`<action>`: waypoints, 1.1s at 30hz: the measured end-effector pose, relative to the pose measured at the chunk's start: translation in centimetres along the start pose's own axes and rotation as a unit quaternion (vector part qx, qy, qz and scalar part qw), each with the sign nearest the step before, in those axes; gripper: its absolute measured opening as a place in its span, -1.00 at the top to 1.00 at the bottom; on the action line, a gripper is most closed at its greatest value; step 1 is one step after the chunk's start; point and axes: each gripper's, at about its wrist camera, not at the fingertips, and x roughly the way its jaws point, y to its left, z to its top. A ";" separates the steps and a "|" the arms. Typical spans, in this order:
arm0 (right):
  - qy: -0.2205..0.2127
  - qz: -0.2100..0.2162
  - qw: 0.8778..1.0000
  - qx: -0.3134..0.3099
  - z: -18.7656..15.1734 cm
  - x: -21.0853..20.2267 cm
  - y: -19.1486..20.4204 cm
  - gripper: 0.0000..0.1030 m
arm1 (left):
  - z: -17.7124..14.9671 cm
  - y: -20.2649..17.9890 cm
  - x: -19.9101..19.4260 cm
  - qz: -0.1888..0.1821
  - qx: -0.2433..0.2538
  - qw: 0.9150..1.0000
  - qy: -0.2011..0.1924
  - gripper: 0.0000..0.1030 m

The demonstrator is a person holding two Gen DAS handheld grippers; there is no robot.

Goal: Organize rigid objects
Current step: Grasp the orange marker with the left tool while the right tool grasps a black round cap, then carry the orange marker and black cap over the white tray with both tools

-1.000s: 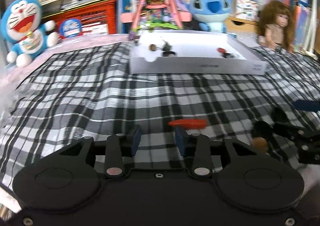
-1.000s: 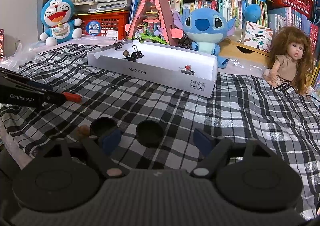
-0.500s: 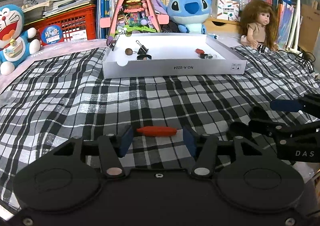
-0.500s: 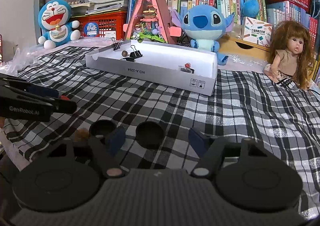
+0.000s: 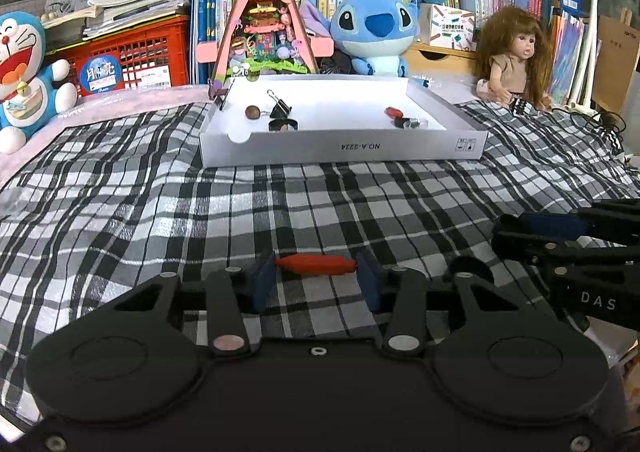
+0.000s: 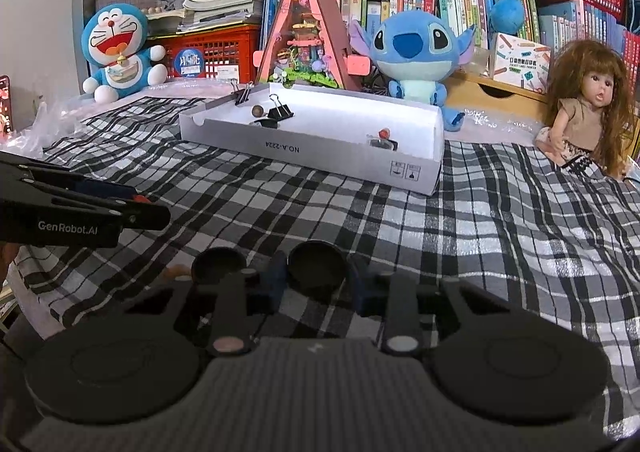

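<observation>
Box [image 5: 344,150] on cloth [image 5: 160,212], binder clip [image 5: 280,108] inside, doll [image 5: 516,60] right of box, plush [image 5: 376,36] behind

I am seeing a black-and-white plaid cloth [image 5: 320,204], a shallow white cardboard box [image 5: 344,150], a slim red plastic piece [image 5: 316,265], a round black cap [image 6: 316,266], and dark blue pads [image 5: 264,284] showing on black tongs [image 5: 316,286].

Left gripper [image 5: 316,284]: low, pitched down, jaws just closed in, blue pads touching both ends of the red piece [image 5: 315,265] lying crosswise between them. Right gripper [image 6: 316,284]: same downward pitch, just beside the left one, jaws just closed in hard, pads pressing both sides of the black round cap [image 6: 316,267]. Each gripper's fingers show at the edge of the other's view.
</observation>
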 end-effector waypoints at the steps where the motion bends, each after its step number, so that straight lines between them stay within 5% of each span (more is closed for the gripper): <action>1: -0.001 0.001 1.000 0.000 0.1 -0.1 0.0 0.26 | 0.2 0.0 0.0 0.001 0.000 1.000 -0.001 0.19; 33: 0.013 -0.026 0.999 0.038 1.4 0.8 -0.9 0.25 | 1.9 -0.3 0.7 0.001 -0.011 1.000 0.007 0.19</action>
